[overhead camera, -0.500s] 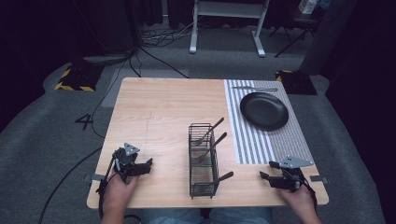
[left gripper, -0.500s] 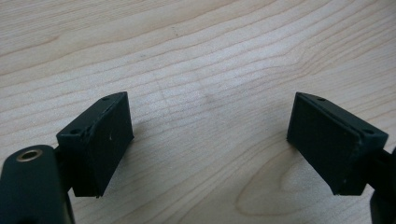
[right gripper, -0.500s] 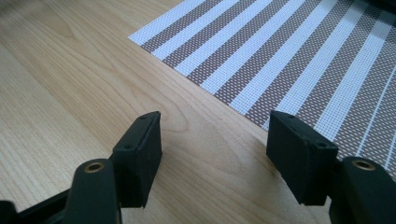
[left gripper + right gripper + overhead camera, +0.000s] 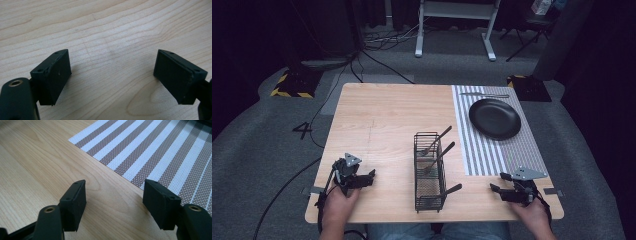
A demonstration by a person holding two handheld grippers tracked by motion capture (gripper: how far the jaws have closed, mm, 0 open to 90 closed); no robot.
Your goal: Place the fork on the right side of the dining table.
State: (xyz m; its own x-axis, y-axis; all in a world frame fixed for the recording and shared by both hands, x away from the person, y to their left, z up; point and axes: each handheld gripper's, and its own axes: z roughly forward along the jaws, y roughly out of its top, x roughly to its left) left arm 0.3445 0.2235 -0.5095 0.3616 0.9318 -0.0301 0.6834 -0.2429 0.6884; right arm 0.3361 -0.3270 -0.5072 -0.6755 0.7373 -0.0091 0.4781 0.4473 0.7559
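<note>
Wooden table [image 4: 387,130], dark studio floor around it: 1 black wire basket [image 4: 430,172] at the near centre holding 3 dark-handled utensils [image 4: 437,150], seemingly none taken out yet; striped placemat [image 4: 492,150] to its right carries 1 empty black plate [image 4: 494,118], with 1 piece of cutlery [image 4: 484,95] already laid beyond it. Left gripper [image 4: 362,179] and right gripper [image 4: 501,190] rest at the near edge, well apart from the basket, jaws wide and empty; judged status: unloading barely begun, 3 items outstanding.

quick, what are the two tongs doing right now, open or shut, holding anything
Left tongs: open, holding nothing, over bare table.
Right tongs: open, holding nothing, near the striped mat corner.
</note>
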